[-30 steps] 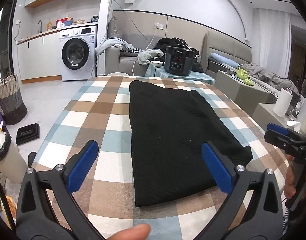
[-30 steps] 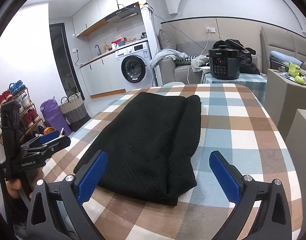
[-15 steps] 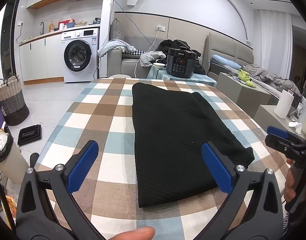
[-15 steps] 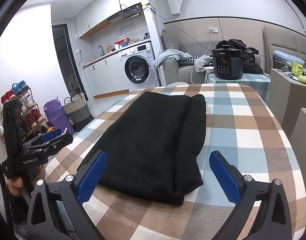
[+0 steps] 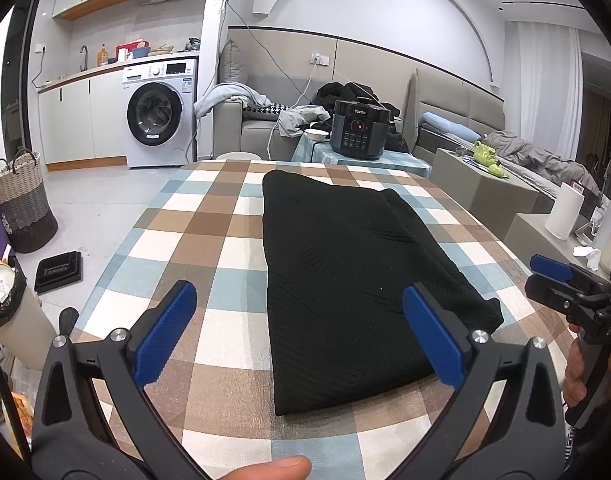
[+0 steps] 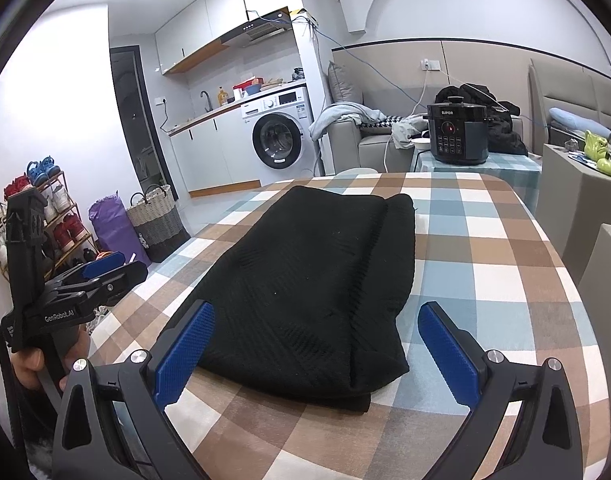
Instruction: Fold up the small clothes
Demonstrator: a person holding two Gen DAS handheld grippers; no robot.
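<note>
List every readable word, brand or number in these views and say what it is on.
"SUPOR": front of the black pressure cooker.
"GenRobot.AI": side of the left gripper.
"DAS": cut-off letters on the right gripper.
Washing machine panel and cooker buttons: too small to read.

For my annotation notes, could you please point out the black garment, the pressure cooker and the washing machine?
black garment (image 5: 345, 280), left wrist view, middle of the fabric.
pressure cooker (image 6: 457, 136), right wrist view, control panel.
washing machine (image 5: 155, 120), left wrist view, door.
</note>
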